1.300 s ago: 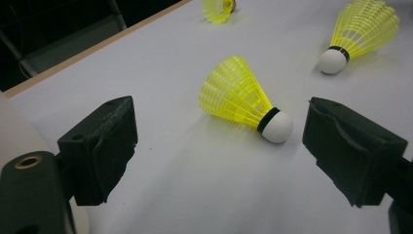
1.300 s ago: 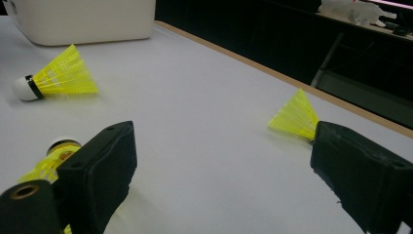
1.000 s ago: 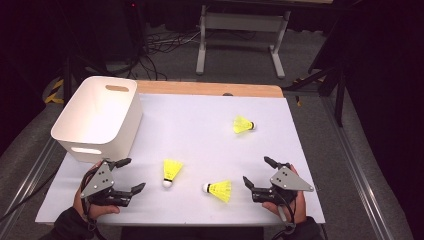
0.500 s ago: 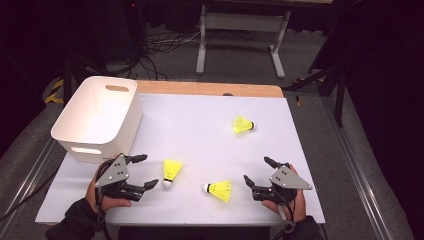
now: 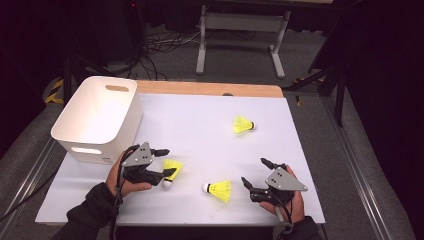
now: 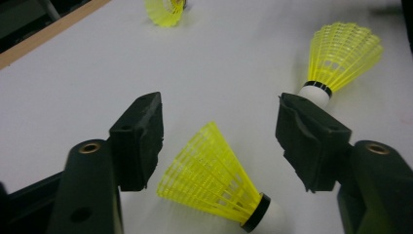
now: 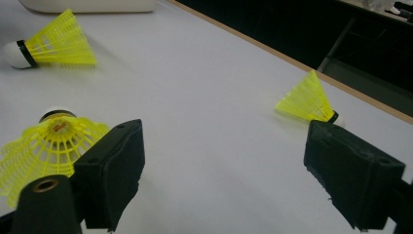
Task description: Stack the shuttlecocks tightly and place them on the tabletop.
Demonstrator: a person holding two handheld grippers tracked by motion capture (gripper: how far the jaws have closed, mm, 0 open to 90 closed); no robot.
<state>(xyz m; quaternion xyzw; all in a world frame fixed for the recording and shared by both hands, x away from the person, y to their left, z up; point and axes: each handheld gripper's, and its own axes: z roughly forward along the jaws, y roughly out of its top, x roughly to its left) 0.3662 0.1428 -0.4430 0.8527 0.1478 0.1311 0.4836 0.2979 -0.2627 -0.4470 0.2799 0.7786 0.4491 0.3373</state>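
Note:
Three yellow shuttlecocks lie on the white table top [image 5: 210, 135]. The nearest-left shuttlecock [image 5: 172, 167] [image 6: 214, 180] lies on its side between the jaws of my left gripper [image 5: 169, 162] [image 6: 219, 107]. Those jaws have just been closing, but there is a gap on both sides, so the pads do not press on it. A second shuttlecock [image 5: 220, 190] [image 6: 341, 53] [image 7: 53, 141] lies at the front middle, just outside one jaw of my right gripper [image 5: 253, 171] [image 7: 225, 131], which stands open over bare table. The third shuttlecock [image 5: 243, 124] [image 7: 309, 100] rests farther back on the right.
A white plastic bin [image 5: 100, 115] with handle slots stands at the table's left, just behind my left hand. A wooden edge [image 5: 210, 89] runs along the far side of the table. Beyond it are a metal stand and cables on the floor.
My left gripper has moved right, from beside the bin to straddle the left shuttlecock, and its jaws have narrowed. The right gripper and the other shuttlecocks have stayed put.

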